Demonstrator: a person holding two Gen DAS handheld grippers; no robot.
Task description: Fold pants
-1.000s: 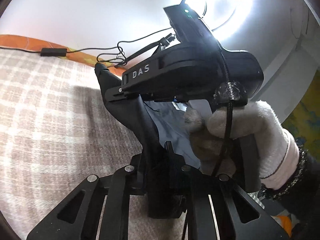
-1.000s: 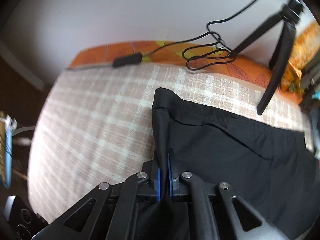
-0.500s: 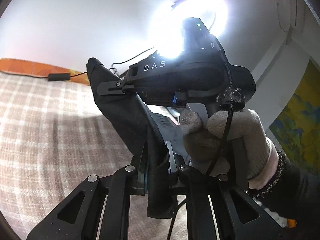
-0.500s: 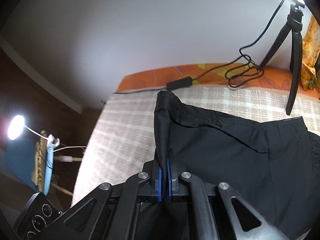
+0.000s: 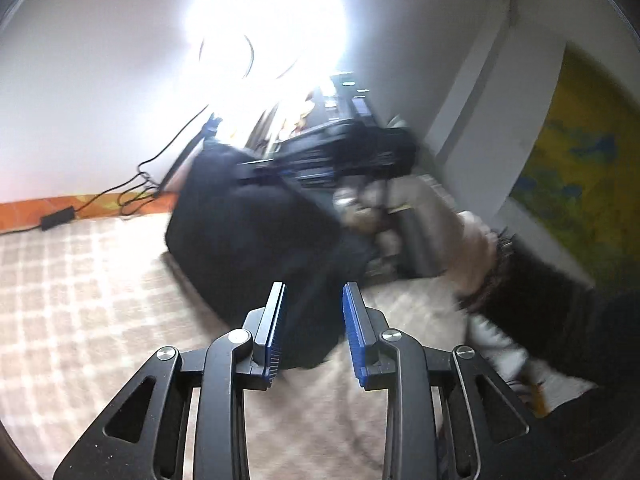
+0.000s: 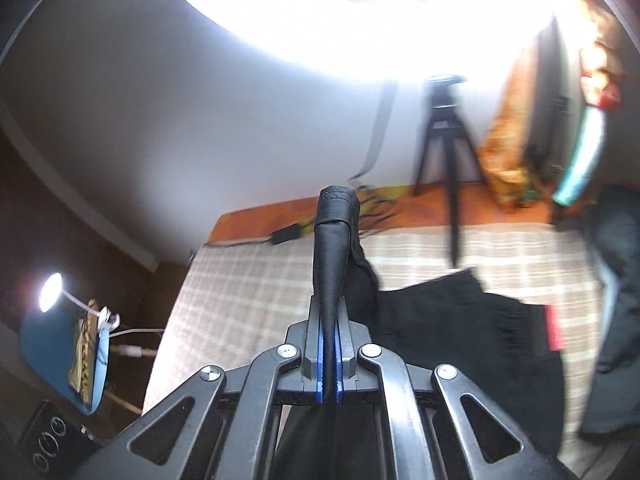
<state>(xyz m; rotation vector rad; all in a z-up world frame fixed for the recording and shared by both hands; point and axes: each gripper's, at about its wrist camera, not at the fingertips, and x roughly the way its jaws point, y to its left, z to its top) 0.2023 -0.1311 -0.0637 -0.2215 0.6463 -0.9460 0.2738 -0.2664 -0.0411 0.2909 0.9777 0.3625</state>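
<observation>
The black pants (image 6: 460,328) lie partly on the checked bed cover, one end lifted. My right gripper (image 6: 329,320) is shut on a bunched edge of the pants (image 6: 332,240), which stands up between its blue pads. In the left wrist view my left gripper (image 5: 313,312) is open, blue pads (image 5: 276,320) apart, and the black fabric (image 5: 256,232) hangs just beyond them, blurred. The right gripper body (image 5: 344,152) and the gloved hand (image 5: 404,208) holding it show above the fabric.
The beige checked bed cover (image 5: 80,300) has an orange border (image 6: 260,224) along the white wall. A black tripod (image 6: 448,148), cables and a black adapter (image 6: 286,234) are at the far edge. A lamp (image 6: 50,292) stands left of the bed. Dark clothing (image 6: 616,280) lies right.
My left gripper has opened and let go of the pants. My right gripper has lifted its held edge higher and moved away from the left one.
</observation>
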